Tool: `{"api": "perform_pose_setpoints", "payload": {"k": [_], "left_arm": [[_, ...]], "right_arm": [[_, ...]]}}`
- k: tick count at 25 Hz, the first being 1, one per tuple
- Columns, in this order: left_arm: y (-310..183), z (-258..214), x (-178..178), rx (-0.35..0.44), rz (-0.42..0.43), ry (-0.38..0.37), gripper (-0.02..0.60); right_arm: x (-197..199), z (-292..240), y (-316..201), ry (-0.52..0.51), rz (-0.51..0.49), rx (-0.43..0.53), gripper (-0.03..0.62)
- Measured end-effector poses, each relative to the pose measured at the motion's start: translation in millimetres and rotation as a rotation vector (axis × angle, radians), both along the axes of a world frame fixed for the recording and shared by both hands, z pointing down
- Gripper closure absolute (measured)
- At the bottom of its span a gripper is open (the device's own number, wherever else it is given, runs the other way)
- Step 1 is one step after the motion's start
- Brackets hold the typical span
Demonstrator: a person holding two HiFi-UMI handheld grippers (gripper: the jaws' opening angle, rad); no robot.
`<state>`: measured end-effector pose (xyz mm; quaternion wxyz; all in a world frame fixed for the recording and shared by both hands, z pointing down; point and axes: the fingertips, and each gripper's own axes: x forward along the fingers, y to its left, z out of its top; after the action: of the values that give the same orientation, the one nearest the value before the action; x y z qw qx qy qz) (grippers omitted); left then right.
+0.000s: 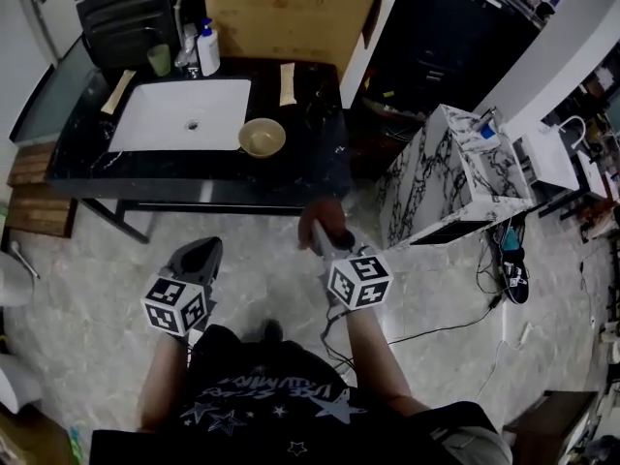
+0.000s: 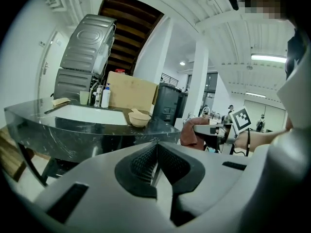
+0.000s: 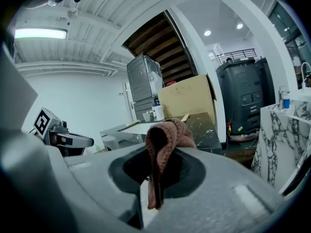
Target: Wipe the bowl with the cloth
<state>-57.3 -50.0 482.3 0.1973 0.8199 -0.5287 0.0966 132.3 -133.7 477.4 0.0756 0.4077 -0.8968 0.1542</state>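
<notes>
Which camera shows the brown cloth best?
The right gripper view: the cloth sits big in the middle, pinched in the right tongs. The head view shows only a small bit of it; the left gripper view shows it small, from the side.

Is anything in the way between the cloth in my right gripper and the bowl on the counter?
Nothing visible. The right gripper, shut on the cloth, is above the floor short of the counter. The bowl sits on it just right of the sink, with nothing in front of it.
</notes>
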Motion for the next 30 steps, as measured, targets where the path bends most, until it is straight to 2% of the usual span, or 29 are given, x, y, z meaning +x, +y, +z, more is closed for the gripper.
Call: {"api": "perform_pose_setpoints", "payload": {"k": [7, 15, 24, 27, 30], "left_arm": [[-12.2, -6.2, -12.7, 0.024, -0.078, 0.025, 0.572], [-61.1, -4.8, -10.4, 0.033, -0.012, 0.049, 0.572], [-149.1, -11.6, -32.1, 0.038, 0.044, 0.105, 0.569], [-175.3, -12.2, -33.5, 0.022, 0.094, 0.128, 0.475], [-198.6, -6.9, -34.4, -0.017, 0.127, 0.143, 0.436]], "right_arm": [[-3.9, 14.1, 3.9, -0.014, -0.018, -0.034, 0.542], [14.3, 9.9, -24.1, 0.005, 0.073, -0.02, 0.542], [-10.0, -12.9, -91.8, 0.024, 0.119, 0.022, 0.542], [-21.6, -19.0, -113.4, 0.031, 0.127, 0.034, 0.542], [-31.9, -21.6, -130.9, 0.037, 0.137, 0.039, 0.542]]}}
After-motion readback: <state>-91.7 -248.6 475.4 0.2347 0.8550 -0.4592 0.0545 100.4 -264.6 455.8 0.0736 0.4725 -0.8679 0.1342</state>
